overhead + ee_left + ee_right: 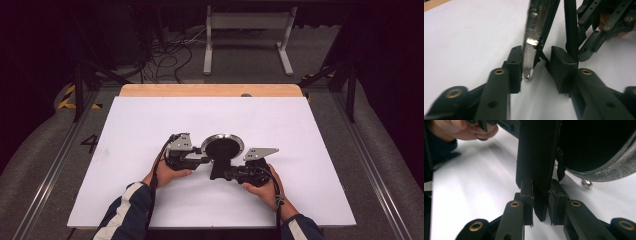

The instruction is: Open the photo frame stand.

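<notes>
A small round black pan point(223, 145) with a silvery rim lies near the middle of the white tabletop point(150, 125), its black handle point(218, 169) pointing toward the person. My left gripper point(205, 159) comes in from the left, and its jaws straddle the pan's rim point(534, 32). The left pad touches the rim; a gap shows beside the right pad, so my left gripper point(535, 62) is open. From the right, my right gripper point(226, 174) is shut on the handle point(537, 157), which is squeezed between the pads of my right gripper point(540, 197).
A wooden strip point(210, 90) runs along the table's far edge. Beyond it, a white stand point(247, 35) and loose cables point(170, 55) are on the floor. Metal rails point(50, 170) flank the table. The person's left hand point(461, 130) is close to the pan.
</notes>
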`<act>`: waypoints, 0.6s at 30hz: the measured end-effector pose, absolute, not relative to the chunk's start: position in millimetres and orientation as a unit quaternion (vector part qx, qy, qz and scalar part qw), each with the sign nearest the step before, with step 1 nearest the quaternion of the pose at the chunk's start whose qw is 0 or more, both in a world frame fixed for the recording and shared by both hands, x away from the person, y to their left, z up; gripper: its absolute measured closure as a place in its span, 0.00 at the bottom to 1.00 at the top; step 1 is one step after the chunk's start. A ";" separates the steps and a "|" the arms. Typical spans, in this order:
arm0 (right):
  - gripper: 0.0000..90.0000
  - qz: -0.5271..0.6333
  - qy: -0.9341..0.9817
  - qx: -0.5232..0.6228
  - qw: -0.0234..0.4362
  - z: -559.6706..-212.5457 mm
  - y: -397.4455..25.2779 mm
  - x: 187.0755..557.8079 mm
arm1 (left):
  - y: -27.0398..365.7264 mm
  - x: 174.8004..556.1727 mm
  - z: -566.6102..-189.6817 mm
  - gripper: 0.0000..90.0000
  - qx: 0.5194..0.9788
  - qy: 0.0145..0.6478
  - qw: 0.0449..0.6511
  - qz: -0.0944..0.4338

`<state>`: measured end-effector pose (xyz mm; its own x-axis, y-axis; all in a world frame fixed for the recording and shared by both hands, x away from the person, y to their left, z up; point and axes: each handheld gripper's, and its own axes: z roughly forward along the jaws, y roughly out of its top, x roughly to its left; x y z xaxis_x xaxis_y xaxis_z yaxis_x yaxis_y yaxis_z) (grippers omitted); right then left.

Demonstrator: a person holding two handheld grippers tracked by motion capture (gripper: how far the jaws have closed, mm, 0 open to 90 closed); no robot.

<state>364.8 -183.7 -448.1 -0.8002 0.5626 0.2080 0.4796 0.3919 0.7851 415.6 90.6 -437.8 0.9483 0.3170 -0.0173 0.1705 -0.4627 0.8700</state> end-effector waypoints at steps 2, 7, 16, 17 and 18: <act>0.85 0.451 0.835 0.311 0.050 -447.9 -183.2 364.2 | 88.6 412.9 -437.8 0.83 0.852 0.146 0.494 0.092; 0.85 0.451 0.834 0.313 0.057 -447.2 -183.6 364.1 | 85.8 408.6 -439.0 0.82 0.850 0.148 0.491 0.122; 0.83 0.458 0.829 0.316 0.061 -443.3 -185.9 363.2 | 80.5 406.3 -438.6 0.80 0.849 0.149 0.475 0.180; 0.83 0.456 0.830 0.316 0.062 -443.3 -185.8 363.3 | 79.9 406.6 -438.7 0.81 0.850 0.151 0.467 0.190; 0.82 0.452 0.832 0.315 0.065 -443.6 -185.3 363.6 | 79.7 407.6 -439.6 0.82 0.849 0.156 0.464 0.201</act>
